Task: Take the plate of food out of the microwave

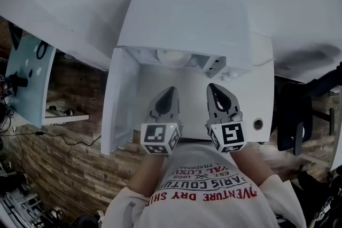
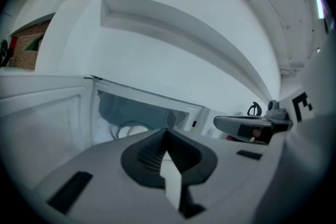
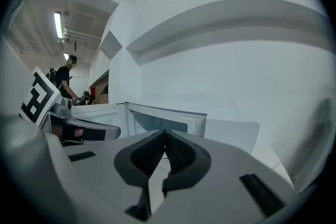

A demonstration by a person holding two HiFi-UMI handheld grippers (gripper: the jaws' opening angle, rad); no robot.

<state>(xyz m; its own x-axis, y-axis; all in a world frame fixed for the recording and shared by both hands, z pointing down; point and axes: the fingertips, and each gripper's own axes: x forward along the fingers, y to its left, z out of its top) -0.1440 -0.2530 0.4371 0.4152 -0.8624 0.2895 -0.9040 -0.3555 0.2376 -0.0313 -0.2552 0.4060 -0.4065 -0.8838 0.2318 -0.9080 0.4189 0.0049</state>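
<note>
Microwave: one, door open | plate: one, inside | left gripper, right gripper: two, jaws together, empty

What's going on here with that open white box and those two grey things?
A person holds a two-jaw tool in each hand in front of a white microwave whose door stands open to the left. A white plate sits inside, untouched; what is on it can't be made out. The left tool and the right tool both have their jaws together with nothing between them, short of the opening. The plate is not out yet.
</note>
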